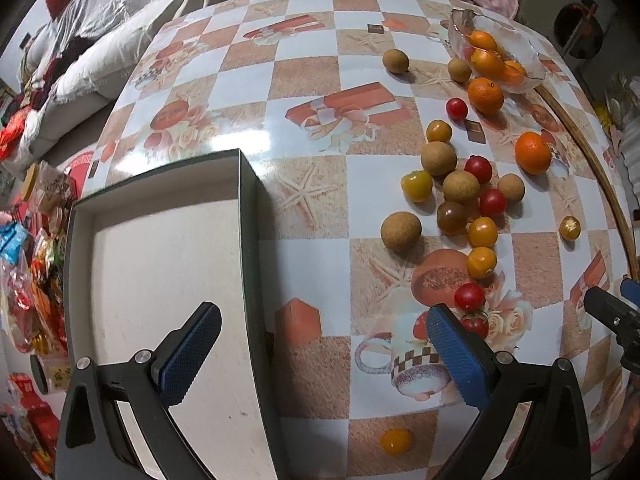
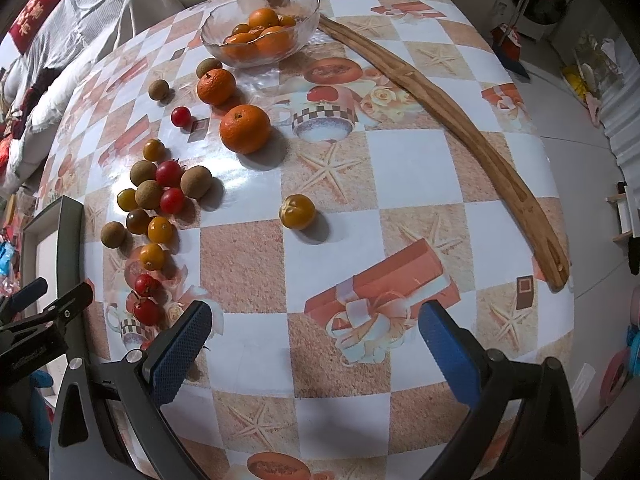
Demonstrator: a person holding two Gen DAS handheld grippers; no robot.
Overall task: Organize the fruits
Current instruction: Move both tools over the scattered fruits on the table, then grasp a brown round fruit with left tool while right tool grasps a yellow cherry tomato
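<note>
Several loose fruits lie on the checked tablecloth: brown longans, red and yellow cherry tomatoes, and two mandarins. A glass bowl at the far end holds several mandarins. An empty dark-rimmed white box lies at the left. My left gripper is open, straddling the box's right wall, empty. My right gripper is open and empty above the table's near part; a lone yellow tomato lies ahead of it.
A long curved wooden strip lies along the table's right side. One yellow tomato sits near the front edge. A sofa with cloths stands behind the table. Snack packets lie left of the box.
</note>
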